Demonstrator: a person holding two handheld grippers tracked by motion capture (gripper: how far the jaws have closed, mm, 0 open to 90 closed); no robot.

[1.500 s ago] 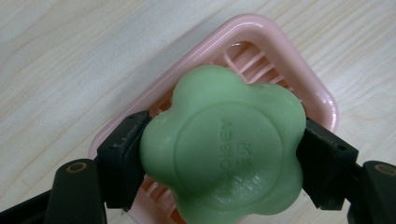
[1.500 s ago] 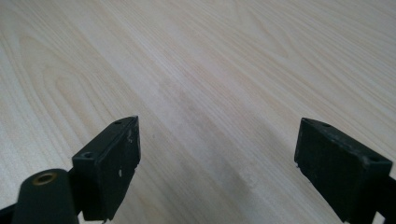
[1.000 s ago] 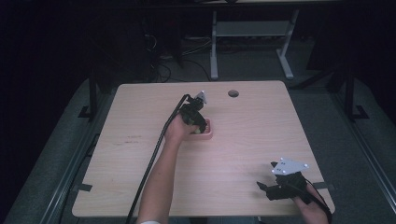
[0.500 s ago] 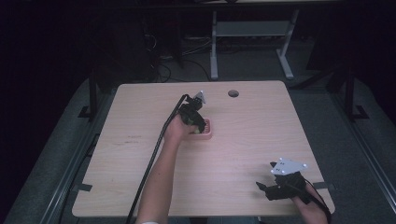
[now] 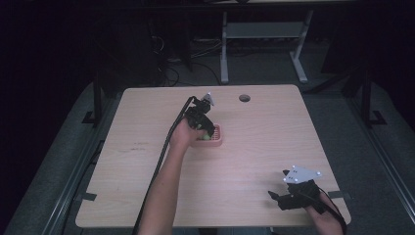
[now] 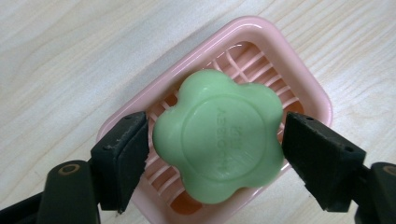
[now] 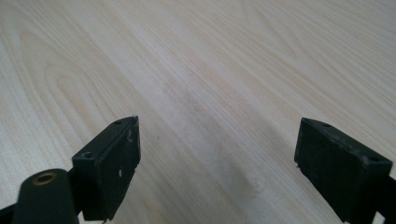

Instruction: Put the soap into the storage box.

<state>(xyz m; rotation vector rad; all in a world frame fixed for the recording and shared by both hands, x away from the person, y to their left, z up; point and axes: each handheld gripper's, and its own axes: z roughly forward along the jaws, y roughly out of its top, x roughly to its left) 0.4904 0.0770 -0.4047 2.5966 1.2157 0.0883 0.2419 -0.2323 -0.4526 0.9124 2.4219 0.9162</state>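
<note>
in pink dish (image 6: 308,88), green soap (image 6: 219,142) between parted left gripper (image 6: 215,154) jaws, contact unclear; right gripper (image 7: 217,163) agape.

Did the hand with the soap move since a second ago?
Yes. The left gripper has slid a little toward the person and to the right, away from the table's round hole, uncovering more of the pink soap dish.

One green flower-shaped soap bar (image 6: 218,142) sits between the jaws of the left gripper (image 6: 215,154). One pink plastic slatted soap dish (image 6: 299,77) lies beneath it. Two black two-jaw grippers, counting the right gripper (image 7: 217,163).
</note>
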